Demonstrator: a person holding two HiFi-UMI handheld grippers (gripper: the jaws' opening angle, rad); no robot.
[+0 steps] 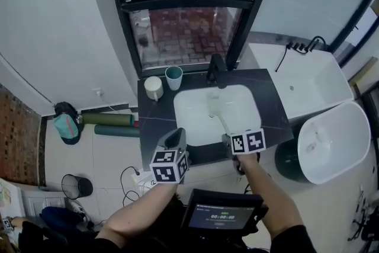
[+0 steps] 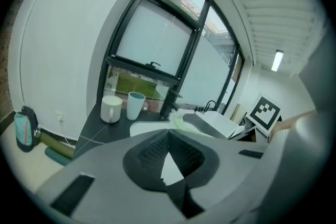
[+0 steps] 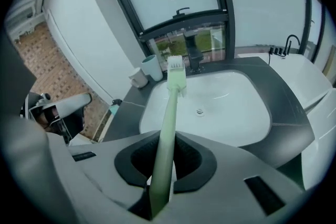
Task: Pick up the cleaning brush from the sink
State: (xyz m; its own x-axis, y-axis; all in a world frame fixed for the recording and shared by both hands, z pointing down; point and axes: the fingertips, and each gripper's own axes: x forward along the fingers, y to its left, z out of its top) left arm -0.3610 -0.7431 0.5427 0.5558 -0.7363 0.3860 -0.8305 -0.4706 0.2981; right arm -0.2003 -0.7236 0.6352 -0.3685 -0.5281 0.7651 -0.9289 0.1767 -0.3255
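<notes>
Head view: the right gripper [image 1: 228,139] carries the pale green plastic cleaning brush [image 1: 218,112] above the white rectangular ceramic sink [image 1: 189,118]; the left gripper [image 1: 176,138] hangs just beside it. Left gripper view: its jaws are pressed together, with nothing between. Right gripper view: the jaws clench the cleaning brush's handle, and the bristles are over the basin.

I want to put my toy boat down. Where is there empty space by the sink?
The counter right of the basin is bare. So is the left strip, in front of the white mug and teal cup. It is crowded at the back: those cups, then the faucet. The brush in the right gripper hangs over the basin.
</notes>
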